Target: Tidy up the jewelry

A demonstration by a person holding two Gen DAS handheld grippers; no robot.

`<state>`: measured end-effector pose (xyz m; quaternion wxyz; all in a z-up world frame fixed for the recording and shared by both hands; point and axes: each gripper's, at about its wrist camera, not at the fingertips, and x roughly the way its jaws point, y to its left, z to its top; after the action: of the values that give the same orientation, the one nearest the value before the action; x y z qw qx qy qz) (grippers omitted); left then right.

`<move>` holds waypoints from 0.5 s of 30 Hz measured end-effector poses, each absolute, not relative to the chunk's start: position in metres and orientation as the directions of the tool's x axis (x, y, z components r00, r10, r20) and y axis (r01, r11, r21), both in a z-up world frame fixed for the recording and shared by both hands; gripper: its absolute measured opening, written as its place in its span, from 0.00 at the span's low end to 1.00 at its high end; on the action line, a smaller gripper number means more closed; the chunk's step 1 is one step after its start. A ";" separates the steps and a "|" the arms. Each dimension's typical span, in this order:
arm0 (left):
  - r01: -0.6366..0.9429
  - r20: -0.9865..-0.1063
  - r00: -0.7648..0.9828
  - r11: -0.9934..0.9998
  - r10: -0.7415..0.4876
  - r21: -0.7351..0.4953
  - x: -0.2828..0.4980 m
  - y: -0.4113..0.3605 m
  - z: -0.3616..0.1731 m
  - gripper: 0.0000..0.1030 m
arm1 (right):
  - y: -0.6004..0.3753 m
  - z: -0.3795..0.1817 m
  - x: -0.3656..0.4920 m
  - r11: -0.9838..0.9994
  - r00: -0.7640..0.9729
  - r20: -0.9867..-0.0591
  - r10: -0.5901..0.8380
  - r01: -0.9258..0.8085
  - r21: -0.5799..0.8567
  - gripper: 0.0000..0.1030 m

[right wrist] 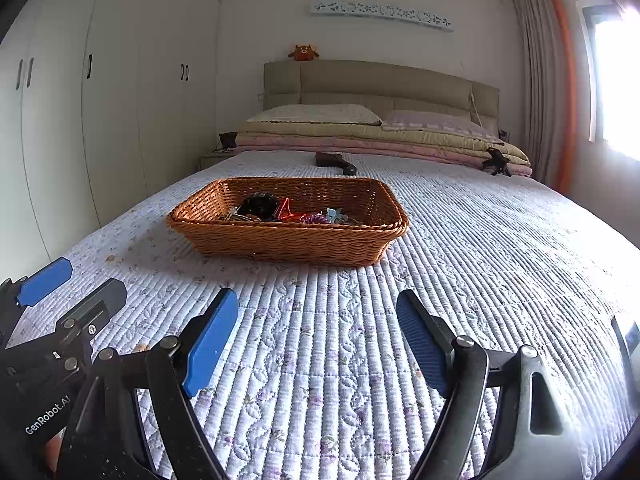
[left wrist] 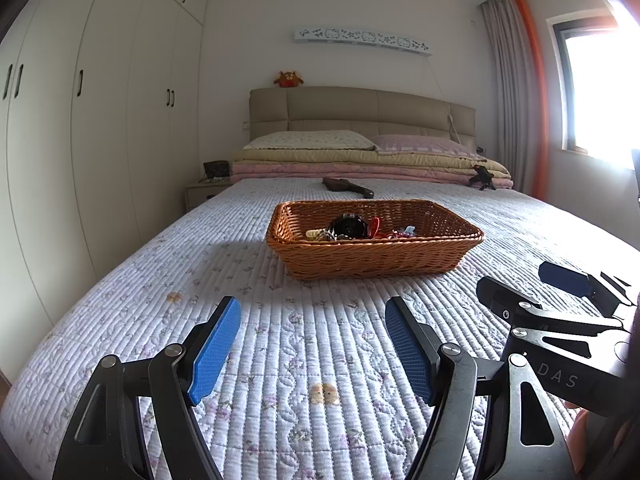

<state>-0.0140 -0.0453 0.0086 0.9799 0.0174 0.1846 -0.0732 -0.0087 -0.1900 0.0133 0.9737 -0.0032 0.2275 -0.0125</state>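
A brown wicker basket [left wrist: 372,258] sits in the middle of the bed; it also shows in the right wrist view [right wrist: 288,240]. Inside lie a black watch [left wrist: 349,226], a red piece [left wrist: 375,227], a chain and other small jewelry [right wrist: 316,218]. My left gripper [left wrist: 313,320] is open and empty, low over the quilt in front of the basket. My right gripper [right wrist: 318,312] is open and empty, beside the left one, also short of the basket. Each gripper shows at the edge of the other's view.
The bed has a quilted floral cover [left wrist: 304,360]. A dark brown object [left wrist: 347,187] lies beyond the basket. Folded blankets and pillows [left wrist: 360,156] are at the headboard, with a small black tripod [left wrist: 483,178] on the right. White wardrobes [left wrist: 100,120] line the left.
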 end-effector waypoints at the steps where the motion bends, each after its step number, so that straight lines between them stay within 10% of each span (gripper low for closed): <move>1: 0.150 -0.364 0.921 0.989 -0.137 0.007 -0.014 -0.045 0.008 0.74 | -0.190 0.013 -0.009 1.000 0.896 -0.443 -0.026 0.023 -0.012 0.81; 15: 0.157 -0.359 0.922 0.988 -0.145 0.005 -0.017 -0.046 0.008 0.78 | -0.194 0.013 -0.007 0.999 0.895 -0.444 -0.039 0.046 0.005 0.97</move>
<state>-0.0166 -0.0463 0.0082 0.9801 0.0168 0.1820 -0.0769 -0.0072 -0.1943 0.0131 0.9734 0.0077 0.2281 -0.0218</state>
